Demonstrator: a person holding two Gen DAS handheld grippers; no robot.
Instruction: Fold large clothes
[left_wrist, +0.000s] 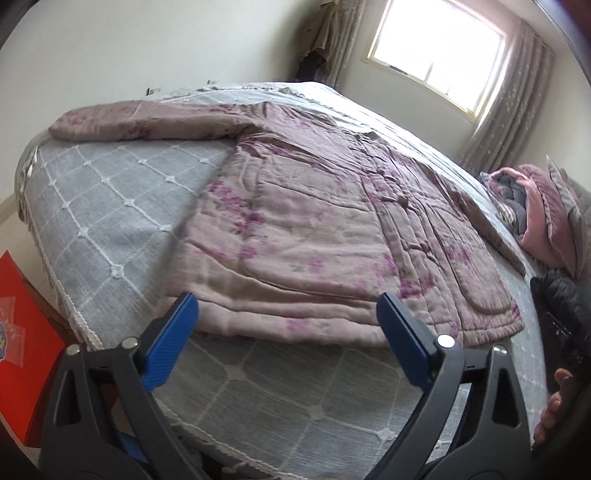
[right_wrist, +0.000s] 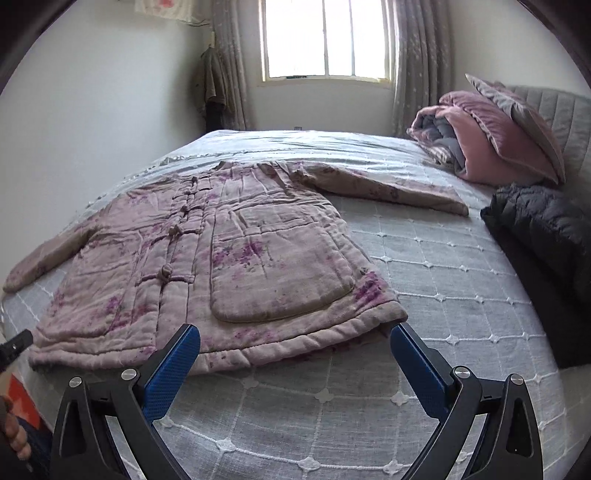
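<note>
While both grippers hover short of the near hem, the padded jacket lies flat and face up on the grey quilted bedspread, filling the centre of each wrist view with its sleeves spread out to either side. The left gripper has its jaws spread wide with nothing between them, the blue pads framing the hem at the bottom centre of its picture. The right gripper is likewise released and empty, its pads bracketing the hem below the large patch pocket.

Judging by the quilting and thick rolled edges, the jacket is soft but bulky: light enough to lift, yet springy, so folds will likely puff up and need pressing down. Its cloth looks matte, not slippery. The stitched hem corners and the sleeve cuffs look like the firmest places to pinch, since a grip in the middle of a panel would probably gather only the top layer. The knot buttons down the front are closed, which should keep the two front panels together.
</note>
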